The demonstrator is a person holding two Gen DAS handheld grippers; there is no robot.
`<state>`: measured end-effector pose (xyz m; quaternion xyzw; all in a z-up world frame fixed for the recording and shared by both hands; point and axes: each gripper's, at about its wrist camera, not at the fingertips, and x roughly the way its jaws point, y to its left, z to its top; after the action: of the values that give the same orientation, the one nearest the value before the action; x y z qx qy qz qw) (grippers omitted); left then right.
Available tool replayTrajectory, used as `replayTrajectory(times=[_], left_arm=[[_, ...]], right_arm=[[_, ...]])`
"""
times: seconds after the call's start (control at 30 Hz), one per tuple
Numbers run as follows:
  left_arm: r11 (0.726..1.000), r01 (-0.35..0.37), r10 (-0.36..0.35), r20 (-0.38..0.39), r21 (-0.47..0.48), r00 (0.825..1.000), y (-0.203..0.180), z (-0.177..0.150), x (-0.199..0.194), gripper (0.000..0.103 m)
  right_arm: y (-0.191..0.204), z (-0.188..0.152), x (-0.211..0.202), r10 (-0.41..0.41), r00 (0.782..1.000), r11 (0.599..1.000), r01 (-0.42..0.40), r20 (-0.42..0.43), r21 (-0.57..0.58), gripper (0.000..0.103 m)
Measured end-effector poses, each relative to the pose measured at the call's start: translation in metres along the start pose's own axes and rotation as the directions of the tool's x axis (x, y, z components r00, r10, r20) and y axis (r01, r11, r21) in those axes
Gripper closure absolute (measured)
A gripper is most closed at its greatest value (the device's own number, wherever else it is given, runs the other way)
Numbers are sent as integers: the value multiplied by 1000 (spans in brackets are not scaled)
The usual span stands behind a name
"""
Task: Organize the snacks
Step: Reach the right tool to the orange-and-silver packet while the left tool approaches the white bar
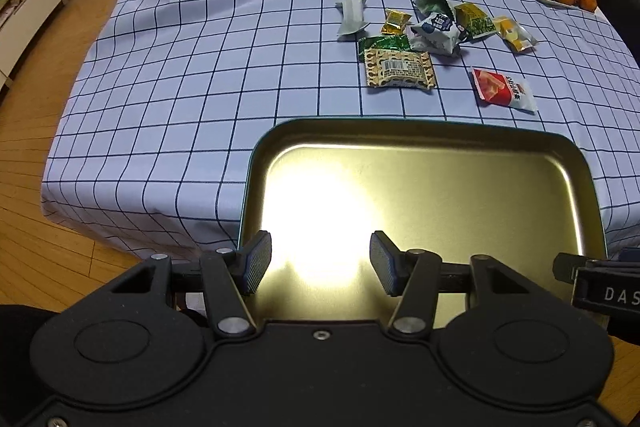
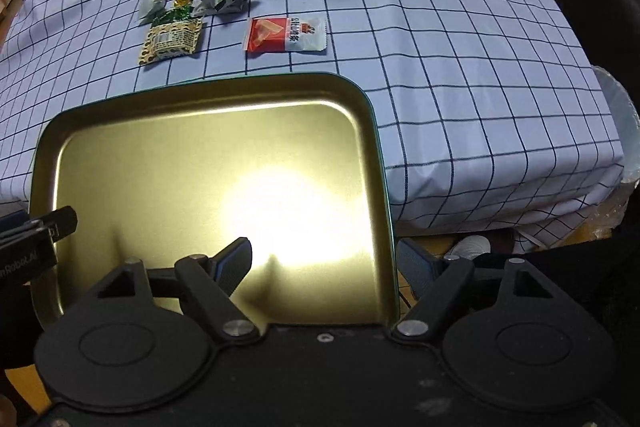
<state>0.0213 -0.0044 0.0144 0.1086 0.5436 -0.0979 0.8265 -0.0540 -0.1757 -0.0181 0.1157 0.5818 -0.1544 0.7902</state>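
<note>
The snack packets (image 1: pixel 432 35) lie scattered on the checked counter (image 1: pixel 200 75), just beyond a bare gold tray (image 2: pixel 160 147). Left hand-held gripper (image 1: pixel 320 263) hovers wide over the tray; right hand-held gripper (image 2: pixel 324 263), also wide, seemingly straddles its right rim

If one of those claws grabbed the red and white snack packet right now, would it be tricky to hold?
Probably a little. The red and white packet looks like glossy film, so it may slip between the fingers. It lies flat on the checked tablecloth, which likely makes getting under an edge awkward. It seems thin and light, so it would probably crinkle and flop rather than stay stiff.
</note>
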Motion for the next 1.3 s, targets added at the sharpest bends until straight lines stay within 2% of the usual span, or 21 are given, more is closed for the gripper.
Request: replayTrajectory(times=[0.13, 0.23, 0.3, 0.57, 0.7, 0.8, 0.93, 1.0, 1.07, 1.17, 1.3], left_arm=[[1000, -11, 11, -21, 13, 1000, -4, 24, 4, 44], [1000, 17, -16, -30, 15, 999, -5, 47, 10, 44], [1000, 10, -10, -28, 3, 1000, -6, 65, 13, 44], [1000, 5, -4, 31, -20, 1000, -4, 148, 20, 44], [999, 44, -43, 47, -28, 998, -5, 182, 33, 44], [996, 42, -38, 61, -76, 997, -3, 195, 45, 44], [991, 101, -95, 76, -92, 993, 2, 196, 62, 44], [988, 106, -101, 43, -117, 994, 4, 196, 72, 44], [985, 111, -112, -5, -132, 994, 5, 197, 81, 44], [986, 109, -117, -58, -128, 991, 4, 193, 90, 45], [987, 119, -131, -110, -113, 985, -2, 191, 96, 45]], right_arm=[[0, 25, -10, 10, 1000, 999, -8, 29, -48, 23], [4, 54, -16, -15, 997, 997, 21, 72, -79, 23], [5, 74, -18, -24, 995, 996, 32, 98, -78, 24], [-1, 181, -8, -13, 993, 1000, 10, 117, 28, 24], [-3, 223, 5, 30, 996, 997, -36, 88, 71, 24], [-9, 246, 16, 60, 995, 988, -70, 76, 135, 24], [-17, 266, 38, 47, 997, 975, -60, 65, 214, 24], [-22, 270, 56, 28, 998, 972, -39, 51, 231, 23], [-24, 276, 74, 15, 1000, 971, -19, 18, 239, 28], [-25, 282, 98, -5, 999, 973, 15, -43, 232, 34], [-22, 289, 113, -4, 998, 974, 19, -67, 226, 34]])
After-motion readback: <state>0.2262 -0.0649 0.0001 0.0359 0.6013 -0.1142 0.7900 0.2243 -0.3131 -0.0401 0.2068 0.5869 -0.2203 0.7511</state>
